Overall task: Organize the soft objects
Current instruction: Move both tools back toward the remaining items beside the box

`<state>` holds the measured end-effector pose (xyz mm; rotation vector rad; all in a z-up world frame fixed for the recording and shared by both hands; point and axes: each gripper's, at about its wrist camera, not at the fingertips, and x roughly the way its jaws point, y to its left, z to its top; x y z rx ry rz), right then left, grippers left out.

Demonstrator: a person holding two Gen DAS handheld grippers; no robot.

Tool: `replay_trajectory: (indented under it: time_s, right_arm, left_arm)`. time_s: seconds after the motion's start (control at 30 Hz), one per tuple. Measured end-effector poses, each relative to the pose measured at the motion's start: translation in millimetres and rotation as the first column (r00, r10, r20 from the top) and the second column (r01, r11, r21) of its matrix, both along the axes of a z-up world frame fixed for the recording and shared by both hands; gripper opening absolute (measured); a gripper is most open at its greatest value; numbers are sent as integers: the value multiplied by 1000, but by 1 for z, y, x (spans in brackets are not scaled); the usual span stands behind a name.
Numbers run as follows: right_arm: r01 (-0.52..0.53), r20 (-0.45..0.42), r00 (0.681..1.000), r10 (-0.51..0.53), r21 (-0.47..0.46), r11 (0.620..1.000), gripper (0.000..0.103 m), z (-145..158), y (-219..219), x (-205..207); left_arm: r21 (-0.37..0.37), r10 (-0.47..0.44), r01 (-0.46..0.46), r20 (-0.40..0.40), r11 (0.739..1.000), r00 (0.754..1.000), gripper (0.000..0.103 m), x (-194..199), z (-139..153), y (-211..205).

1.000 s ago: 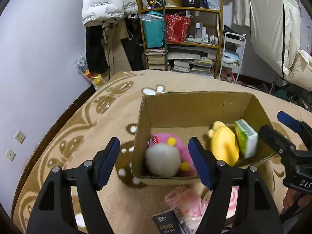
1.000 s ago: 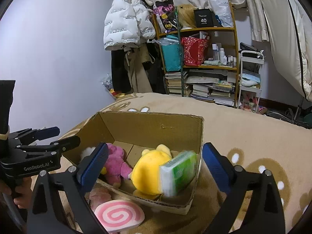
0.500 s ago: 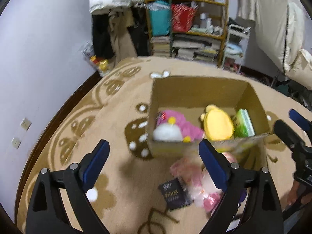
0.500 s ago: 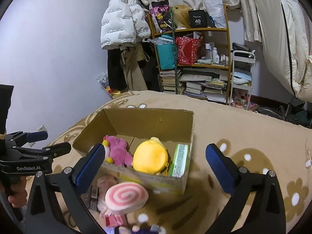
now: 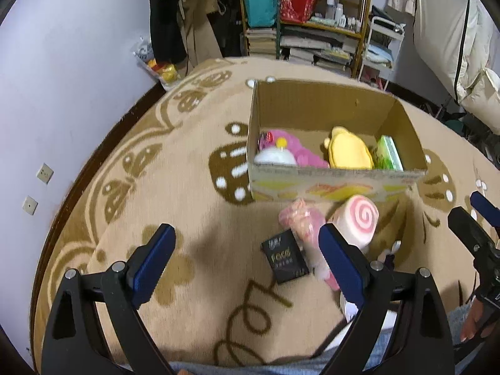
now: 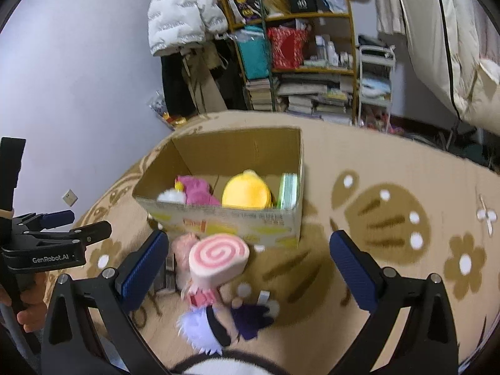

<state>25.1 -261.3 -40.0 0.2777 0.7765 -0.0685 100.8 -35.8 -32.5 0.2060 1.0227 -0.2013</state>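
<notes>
Both wrist views look steeply down, close above, sharing the cardboard box [image 5: 331,184].

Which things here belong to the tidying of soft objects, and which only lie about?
Job:
cardboard box
pink plush
yellow plush
swirl cushion
purple plush

Lying about:
black packet
bookshelf
white puffer jacket

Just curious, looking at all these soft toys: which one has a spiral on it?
The pink swirl cushion, shaped like a roll-cake slice. It lies on the rug just outside the cardboard box, while the plain yellow plush sits inside.
</notes>
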Motion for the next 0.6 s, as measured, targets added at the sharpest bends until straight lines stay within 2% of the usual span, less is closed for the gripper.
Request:
replay_trajectory:
  time_s: [0.23, 0.6]
  right_arm:
    - [1, -63, 998, 2, 53, 999, 103, -19, 6, 1]
    - [35, -174, 984, -19, 85, 996, 103, -54, 8, 17]
  left_arm:
    - [18, -11, 12, -67, 1000, 998, 92, -4, -16, -1]
    - [48, -11, 19, -171, 999, 985, 92, 7, -53, -6]
